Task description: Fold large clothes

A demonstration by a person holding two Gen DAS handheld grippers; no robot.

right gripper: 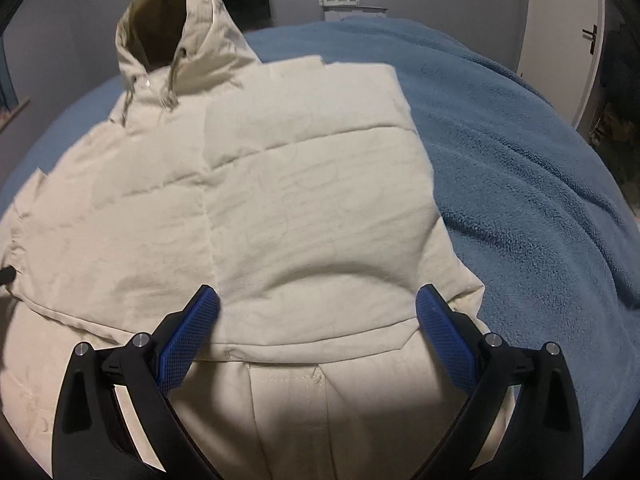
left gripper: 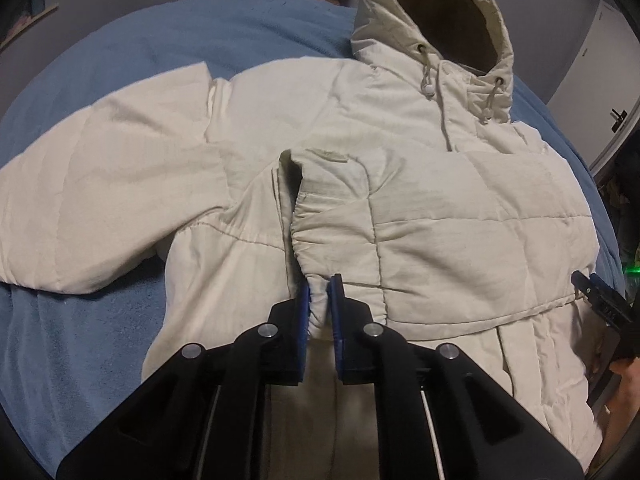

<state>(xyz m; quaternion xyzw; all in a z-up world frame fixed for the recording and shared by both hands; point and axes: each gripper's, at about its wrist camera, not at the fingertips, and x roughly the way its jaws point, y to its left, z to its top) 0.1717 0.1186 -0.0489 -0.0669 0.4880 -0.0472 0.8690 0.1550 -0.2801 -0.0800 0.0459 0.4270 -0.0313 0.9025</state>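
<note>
Currently, in the left wrist view, the left gripper [left gripper: 319,300] has its jaws pinched on the elastic cuff [left gripper: 318,294] of the sleeve folded across the chest of a cream hooded puffer jacket [left gripper: 400,128]. That jacket lies flat, front up, on a blue fleece blanket [left gripper: 120,44], hood [left gripper: 436,16] at the far end

Right wrist view: the right gripper [right gripper: 318,312] holds its jaws spread wide over the jacket's folded right side, blue pads [right gripper: 188,340] gripping nothing

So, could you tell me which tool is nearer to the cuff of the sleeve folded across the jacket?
Left. The left tool is shut on the cuff. The right tool hangs open over the jacket farther along that sleeve, near its right edge.
</note>
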